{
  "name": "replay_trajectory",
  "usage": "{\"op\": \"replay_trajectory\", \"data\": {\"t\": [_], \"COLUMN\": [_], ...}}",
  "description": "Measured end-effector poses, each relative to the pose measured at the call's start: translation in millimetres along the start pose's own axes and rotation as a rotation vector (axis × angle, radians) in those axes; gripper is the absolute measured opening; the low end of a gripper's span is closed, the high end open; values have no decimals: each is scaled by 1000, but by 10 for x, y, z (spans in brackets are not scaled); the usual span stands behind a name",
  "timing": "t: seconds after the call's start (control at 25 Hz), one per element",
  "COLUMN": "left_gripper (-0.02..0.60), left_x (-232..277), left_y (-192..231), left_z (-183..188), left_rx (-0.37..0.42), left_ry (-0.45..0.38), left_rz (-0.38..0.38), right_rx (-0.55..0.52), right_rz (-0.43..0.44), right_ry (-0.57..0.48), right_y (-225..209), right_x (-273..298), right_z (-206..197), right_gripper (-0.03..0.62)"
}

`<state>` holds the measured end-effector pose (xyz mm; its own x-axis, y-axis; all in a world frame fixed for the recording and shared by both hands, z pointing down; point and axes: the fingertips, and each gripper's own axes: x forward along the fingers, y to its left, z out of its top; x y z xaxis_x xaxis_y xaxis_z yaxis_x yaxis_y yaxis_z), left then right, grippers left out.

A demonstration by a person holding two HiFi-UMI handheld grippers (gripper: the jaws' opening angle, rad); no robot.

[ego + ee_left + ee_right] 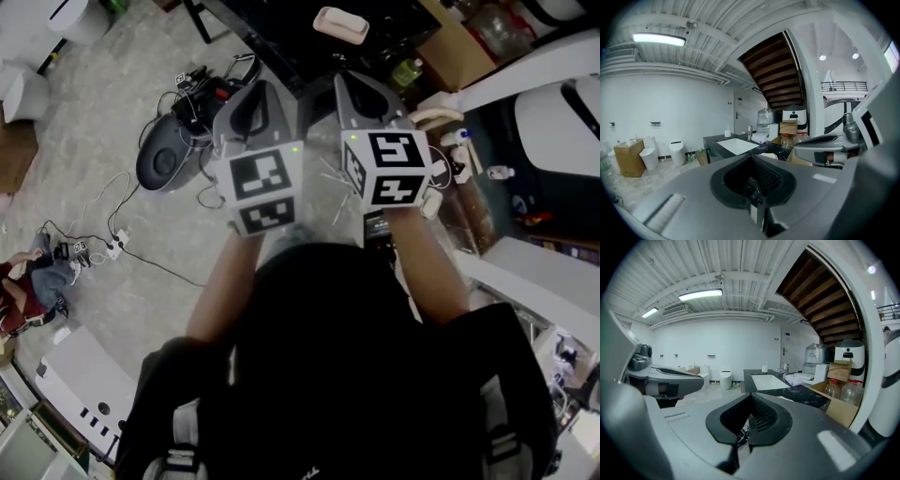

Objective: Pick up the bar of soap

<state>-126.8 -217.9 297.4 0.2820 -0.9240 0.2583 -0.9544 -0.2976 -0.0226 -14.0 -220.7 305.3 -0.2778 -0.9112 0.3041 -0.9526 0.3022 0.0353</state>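
Observation:
The pale bar of soap [339, 23] lies on a black counter [281, 28] at the top of the head view, beyond both grippers. My left gripper [251, 96] and right gripper [362, 92] are held side by side close to my chest, pointing toward the counter and well short of it. The jaws of each are shut with nothing between them. In the left gripper view the shut tips [751, 157] point at the counter with its white sink [736, 145]. The right gripper view shows its shut tips [750, 397] aimed the same way.
A dark device [169, 159] and tangled cables [112, 239] lie on the floor at the left. A cardboard box [459, 47] and a green bottle [406, 70] stand right of the counter. White toilets [80, 19] stand at the far left. A seated person [28, 281] is at the left edge.

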Motion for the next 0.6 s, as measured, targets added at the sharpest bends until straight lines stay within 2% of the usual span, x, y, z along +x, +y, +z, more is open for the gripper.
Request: {"op": "replay_trajectory", "data": {"t": [0.32,0.6], "left_gripper": [-5,-5], "left_x": [186,233], "left_y": [208,172], "left_z": [4,17], "left_rx": [-7,0], "left_ry": [3,3], "left_rz": [-19,-30], "right_rx": [-12,-21], "right_rz": [-44,-58], "right_ry": [-1,7], "right_y": [-75,-182], "right_x": [191,208], "right_z": [88,67], "right_gripper": [14,14]}}
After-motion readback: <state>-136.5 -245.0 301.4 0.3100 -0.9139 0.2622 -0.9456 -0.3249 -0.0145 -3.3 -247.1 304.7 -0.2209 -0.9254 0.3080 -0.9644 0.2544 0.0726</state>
